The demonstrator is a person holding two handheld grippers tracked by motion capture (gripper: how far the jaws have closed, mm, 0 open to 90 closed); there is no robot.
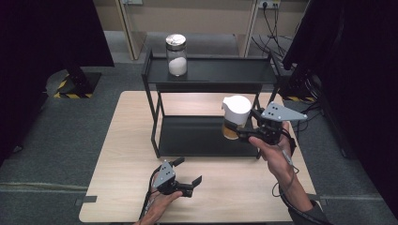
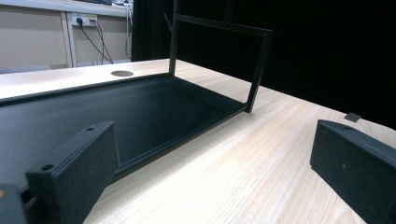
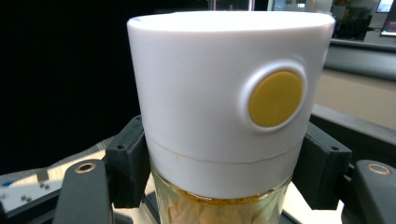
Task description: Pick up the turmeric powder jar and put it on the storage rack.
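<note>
A glass jar (image 1: 233, 118) with a white lid and amber contents is held in the air over the right end of the black rack's lower shelf (image 1: 197, 136). My right gripper (image 1: 240, 133) is shut on the jar's glass body just under the lid (image 3: 224, 98), which carries a round yellow button (image 3: 275, 98). A second glass jar (image 1: 177, 55) with a silver lid and white powder stands on the rack's top shelf at the left. My left gripper (image 1: 190, 171) rests open near the table's front edge, with nothing between its pads (image 2: 79, 168).
The black two-tier rack (image 1: 211, 75) stands at the back middle of the light wooden table (image 1: 122, 154). Its lower shelf (image 2: 116, 116) lies just ahead of the left gripper. Dark curtains flank both sides, and cables trail at the far right.
</note>
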